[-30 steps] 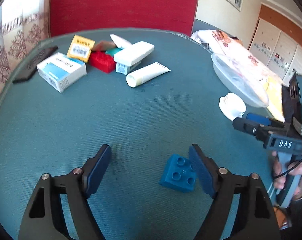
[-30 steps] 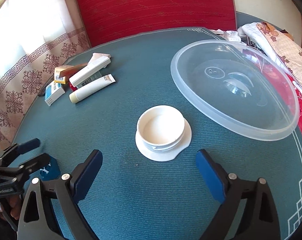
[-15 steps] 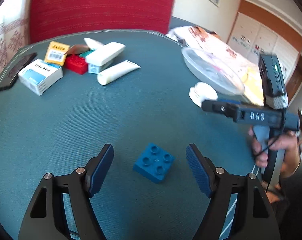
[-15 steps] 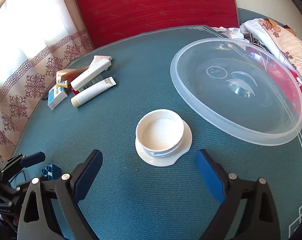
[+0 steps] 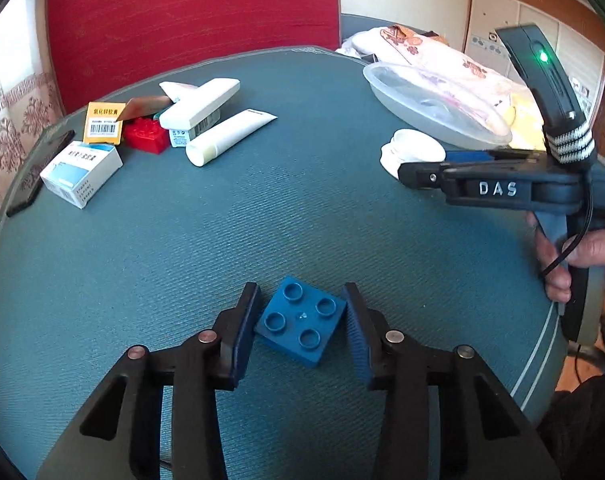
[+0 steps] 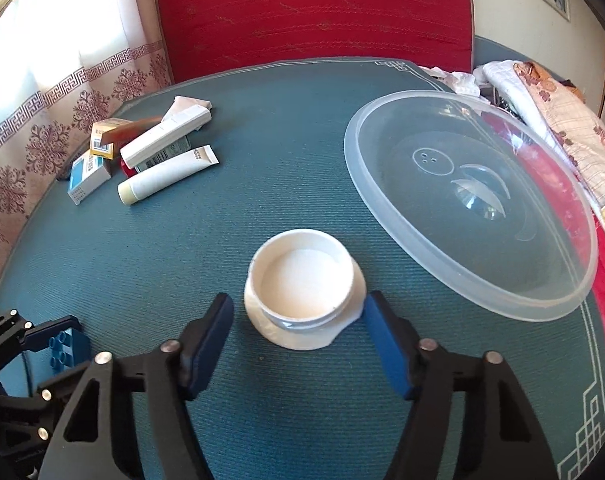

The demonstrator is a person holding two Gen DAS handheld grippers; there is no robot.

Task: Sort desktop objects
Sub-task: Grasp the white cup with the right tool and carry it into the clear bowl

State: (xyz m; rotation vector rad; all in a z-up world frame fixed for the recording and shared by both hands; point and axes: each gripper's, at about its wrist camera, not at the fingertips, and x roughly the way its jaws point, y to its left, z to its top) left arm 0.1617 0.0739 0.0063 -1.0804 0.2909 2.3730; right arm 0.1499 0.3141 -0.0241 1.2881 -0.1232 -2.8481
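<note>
Left gripper (image 5: 301, 322): jaws closing, blue brick (image 5: 301, 321) between them. The brick sits studs-up on the teal surface (image 5: 302, 208), turned corner-on to the pads. Its right corner looks to be touching the right pad; its left corner is just beside the left pad. Whether the pads already press on it I cannot tell from this angle, so I log it as not yet clamped.

Right gripper (image 6: 298, 316): jaws closing around the white cup (image 6: 301, 278), which stands upright on a white saucer-like base (image 6: 302, 334). The right pad is against the base's edge; the left pad stands apart from it, with bare surface between. The cup itself is not gripped.

In the left wrist view the right gripper shows side-on at the right edge, held by a hand (image 5: 578, 252), with the cup at its tip.

Further out, right of the cup: a large clear plastic lid (image 6: 474, 216), lying dome-down on the surface.

Far left corner of the surface, a cluster well apart from both grippers: a white tube (image 5: 230, 136), a long white box (image 5: 200, 104) lying across a red brick (image 5: 146, 136), a yellow box (image 5: 104, 124), a white-and-blue box (image 5: 82, 172), and a dark flat phone-like item (image 5: 38, 176) at the rim.

Behind the surface: a red chair back (image 6: 310, 16).
</note>
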